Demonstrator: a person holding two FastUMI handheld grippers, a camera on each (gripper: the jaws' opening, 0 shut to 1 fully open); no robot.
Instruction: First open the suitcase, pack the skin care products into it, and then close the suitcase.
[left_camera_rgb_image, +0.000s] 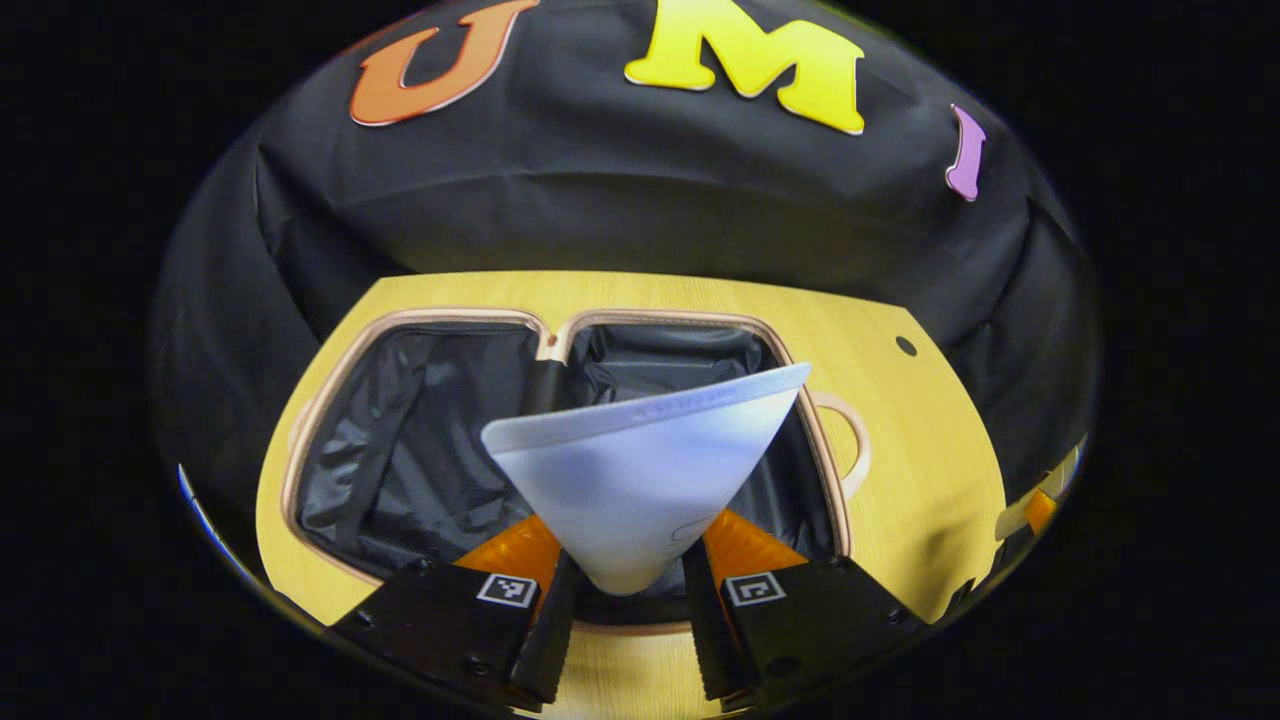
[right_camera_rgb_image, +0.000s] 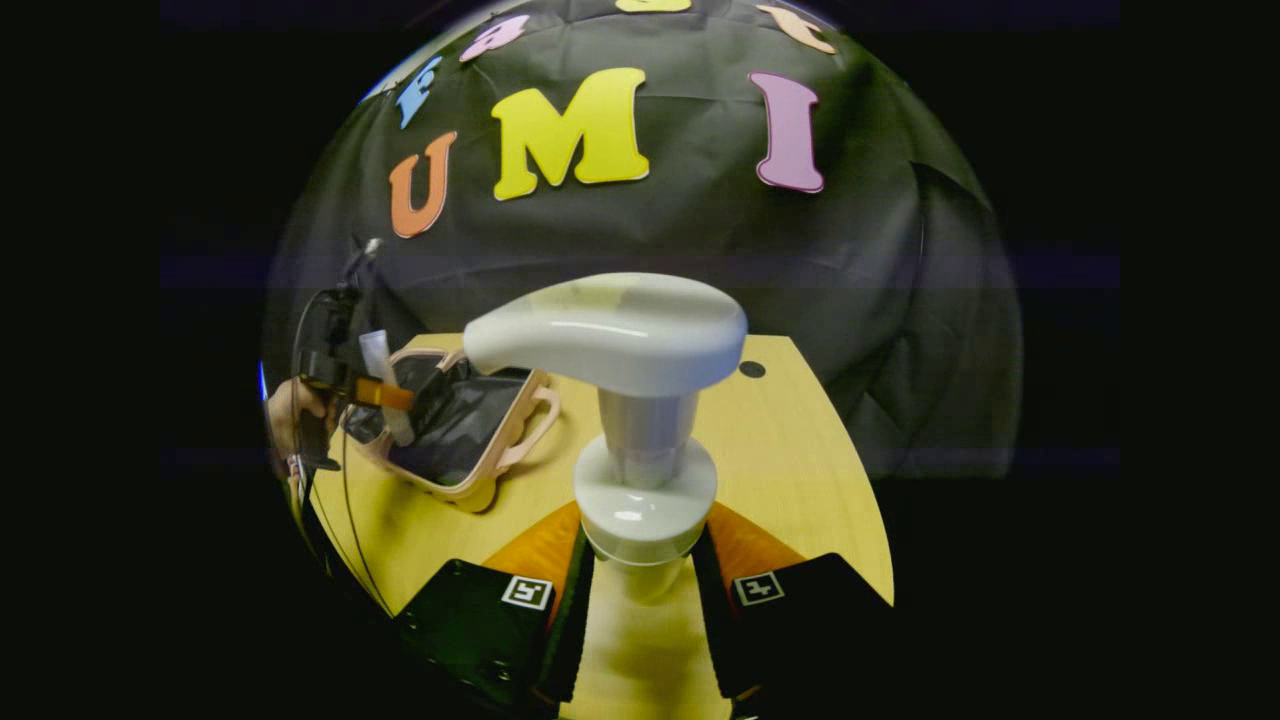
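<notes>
A white squeeze tube (left_camera_rgb_image: 640, 470) is clamped between the fingers of the left gripper (left_camera_rgb_image: 628, 600), its flat crimped end pointing away from the camera, and is held above the open suitcase (left_camera_rgb_image: 400, 460), which lies flat on the yellow wooden table (left_camera_rgb_image: 930, 460) with both dark-lined halves exposed and its pink handle on the right side. In the right gripper view, a white pump-dispenser bottle (right_camera_rgb_image: 640, 420) is gripped just below its collar by the right gripper (right_camera_rgb_image: 640, 600) and is held over the table, well apart from the suitcase (right_camera_rgb_image: 470, 430); the left gripper (right_camera_rgb_image: 335, 385) with the tube is seen farther off above the case. The packing step is judged to be under way, with no product yet seen in the lining. The tube is best lowered until it is near the lining of one half before the fingers are opened, so that it lies flat and clear of the rim. The pump bottle should be laid on its side, since an upright pump head could obstruct closing.
</notes>
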